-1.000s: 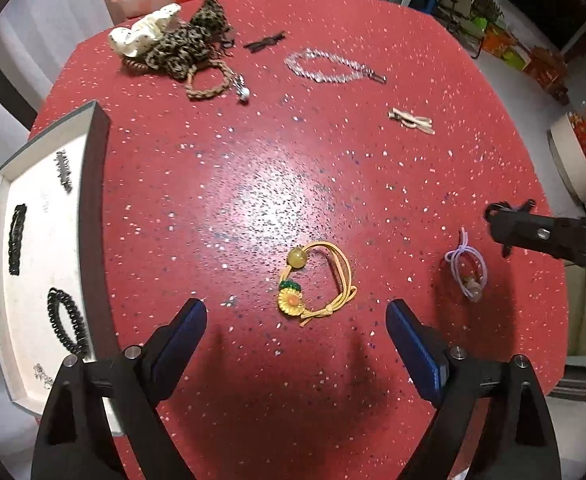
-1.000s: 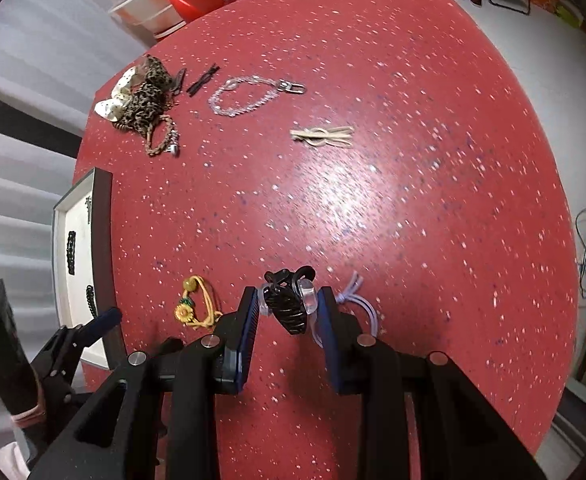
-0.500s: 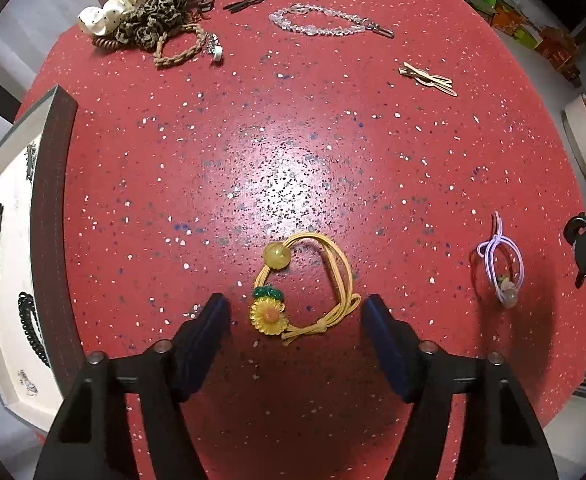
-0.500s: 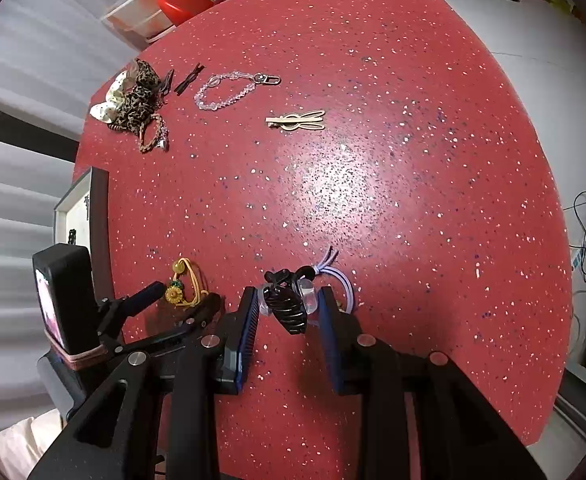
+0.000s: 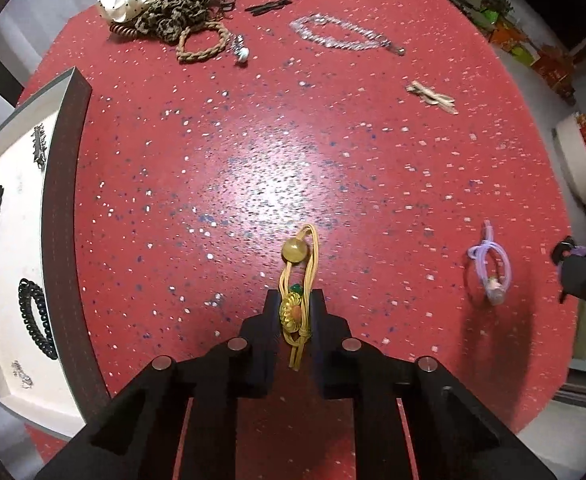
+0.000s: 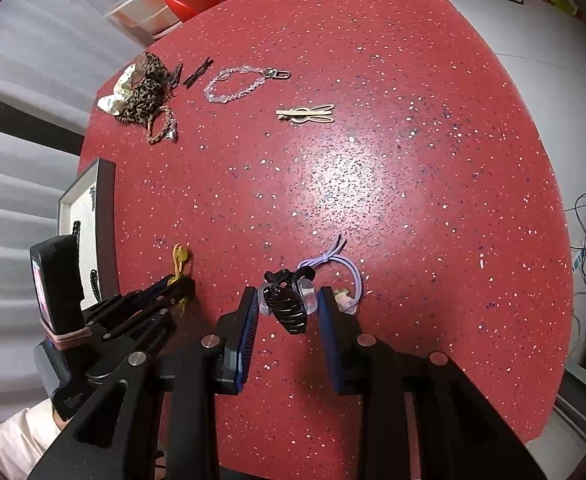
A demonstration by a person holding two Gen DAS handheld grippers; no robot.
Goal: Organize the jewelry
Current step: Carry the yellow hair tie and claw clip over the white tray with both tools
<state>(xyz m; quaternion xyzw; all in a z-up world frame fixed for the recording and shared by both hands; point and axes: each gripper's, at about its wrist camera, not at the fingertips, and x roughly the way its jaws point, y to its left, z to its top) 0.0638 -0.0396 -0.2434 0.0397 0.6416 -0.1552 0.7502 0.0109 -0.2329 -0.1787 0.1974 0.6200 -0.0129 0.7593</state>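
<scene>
My left gripper [image 5: 295, 312] is shut on the yellow sunflower hair tie [image 5: 299, 276], squeezed narrow between the jaws on the red table; it also shows in the right wrist view [image 6: 180, 264]. My right gripper [image 6: 289, 306] is shut on a black claw clip [image 6: 287, 306] and holds it just above the table. A purple hair tie [image 6: 343, 270] lies right behind the clip; it also shows in the left wrist view [image 5: 491, 268]. A white tray [image 5: 9, 240] with several dark pieces stands at the left.
At the far side lie a pile of scrunchies [image 5: 173, 8], a braided bracelet [image 5: 203, 42], a crystal chain [image 5: 345, 36], black pins [image 5: 269, 4] and a beige bunny clip [image 5: 433, 98]. A plastic tub [image 6: 157, 4] stands past the table's far edge.
My left gripper has moved forward and closed on the sunflower hair tie, squeezing it narrow. My right gripper still holds the black claw clip in about the same place.
</scene>
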